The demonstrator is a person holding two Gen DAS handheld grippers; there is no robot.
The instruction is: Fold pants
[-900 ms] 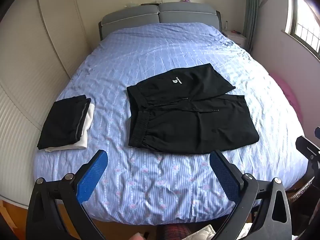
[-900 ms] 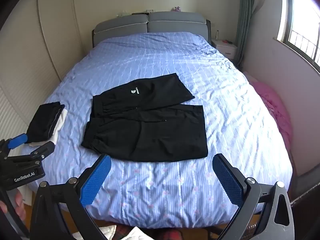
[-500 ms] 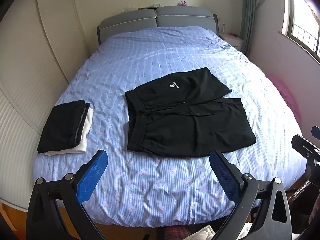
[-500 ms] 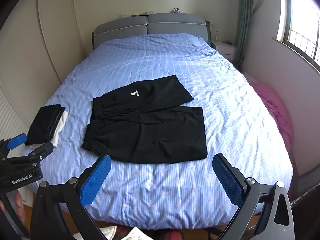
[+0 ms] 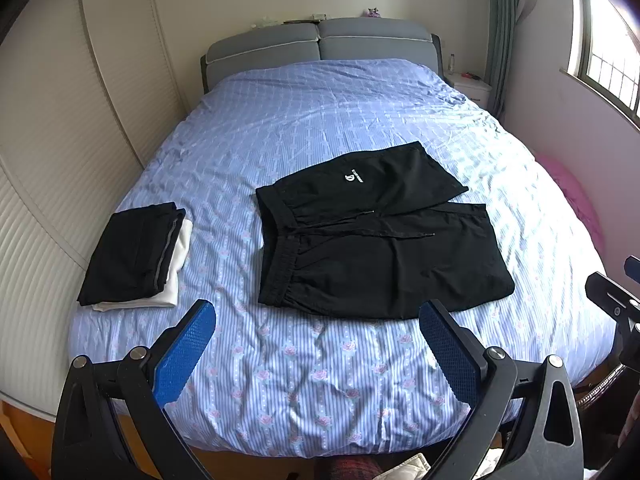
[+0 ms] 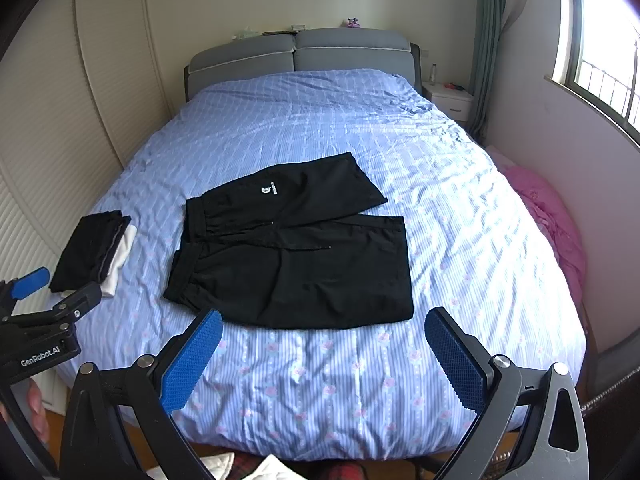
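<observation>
Black shorts (image 5: 380,236) (image 6: 296,252) with a small white logo lie spread flat on the blue patterned bed, waistband to the left, legs pointing right, the far leg angled away from the near one. My left gripper (image 5: 318,322) hovers over the bed's near edge, short of the shorts, jaws wide open and empty. My right gripper (image 6: 324,330) hangs likewise in front of the shorts' near hem, wide open with nothing between its blue pads. The left gripper (image 6: 40,308) also shows at the left edge of the right wrist view.
A folded pile of black and white clothes (image 5: 136,256) (image 6: 94,252) sits at the bed's left edge. The bed (image 5: 320,120) has a grey headboard (image 5: 320,46). A white nightstand (image 6: 450,100) and pink fabric (image 6: 548,216) lie to the right under a window.
Both views have tilted up a little: the bed and shorts sit slightly lower in frame than before. Both grippers stay wide open and nothing on the bed has moved.
</observation>
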